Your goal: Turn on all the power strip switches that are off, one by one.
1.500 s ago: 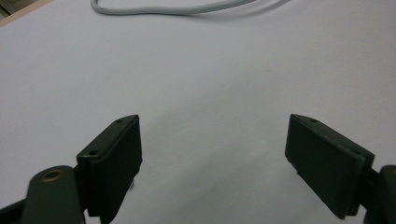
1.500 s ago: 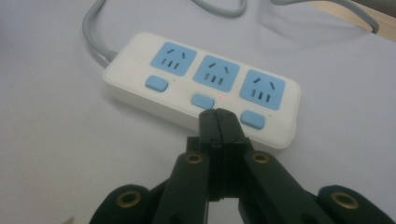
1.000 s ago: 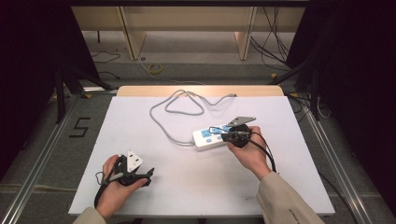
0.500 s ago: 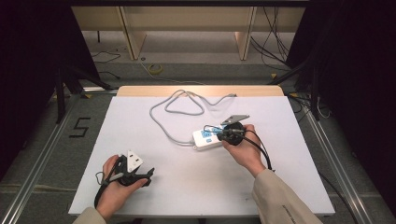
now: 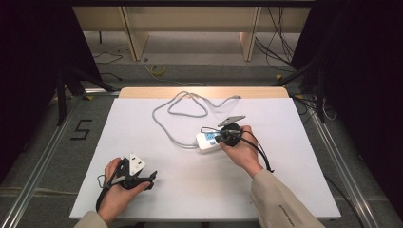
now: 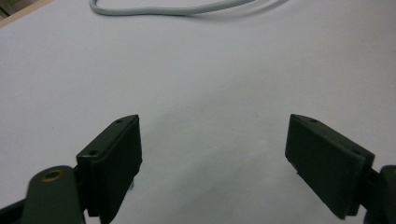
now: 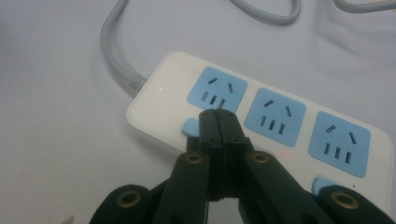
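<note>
The white power strip (image 5: 209,141) lies flat on the white table (image 5: 294,156), a little right of the middle and about halfway between the near and far edges. Its long axis runs left to right in the high view, slightly tilted. The cord end points left, while the other end lies under the right gripper (image 5: 228,137) and the hand that holds it. In the right gripper view the power strip (image 7: 261,121) shows three blue socket faces in a row, facing up, with small blue switch buttons along its near side.

The grey cord (image 5: 178,111) leaves the strip's left end, curves toward the far side of the table and loops there near the far edge. The same cord (image 7: 116,56) shows in the right gripper view, bending away from the strip's corner.

The right gripper (image 7: 218,122) has its jaws clenched together with nothing between them. Their joined tip is over the strip beside the first socket and its switch button; whether the tip actually touches the casing I cannot quite tell.

The left gripper (image 5: 138,175) sits at the near left of the table, well apart from the strip. In the left gripper view its jaws stand released and wide over bare table, with a stretch of the cord (image 6: 177,8) far ahead.
</note>
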Demonstrator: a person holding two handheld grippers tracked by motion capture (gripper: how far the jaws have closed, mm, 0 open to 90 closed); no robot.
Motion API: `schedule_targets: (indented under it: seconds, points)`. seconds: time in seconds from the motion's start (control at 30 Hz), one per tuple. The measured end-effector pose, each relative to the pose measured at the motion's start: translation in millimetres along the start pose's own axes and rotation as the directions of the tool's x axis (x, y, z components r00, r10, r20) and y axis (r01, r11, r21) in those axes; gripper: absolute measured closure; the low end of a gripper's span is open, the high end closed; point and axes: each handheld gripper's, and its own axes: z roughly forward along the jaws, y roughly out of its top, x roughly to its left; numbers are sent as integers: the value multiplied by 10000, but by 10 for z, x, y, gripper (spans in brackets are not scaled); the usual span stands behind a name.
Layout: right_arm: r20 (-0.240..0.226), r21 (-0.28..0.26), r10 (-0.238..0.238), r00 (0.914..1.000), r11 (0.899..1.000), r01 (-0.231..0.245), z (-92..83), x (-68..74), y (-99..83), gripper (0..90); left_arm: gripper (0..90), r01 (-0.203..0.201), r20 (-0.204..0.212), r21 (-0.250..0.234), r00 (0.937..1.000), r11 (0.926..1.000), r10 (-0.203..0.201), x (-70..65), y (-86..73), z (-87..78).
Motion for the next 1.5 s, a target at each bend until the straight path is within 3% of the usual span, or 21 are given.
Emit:
schedule_targets:
  seconds: [0.8,1.5]
  points:
    - [-145,389,-22,9999,9992,28,177,61,81,900,185,-41,49,26,10000,10000,41,-6,0,4]
    - [-91,579,-16,10000,9983,21,210,93,98,900,184,-77,45,23,10000,10000,77,-5,1,4]
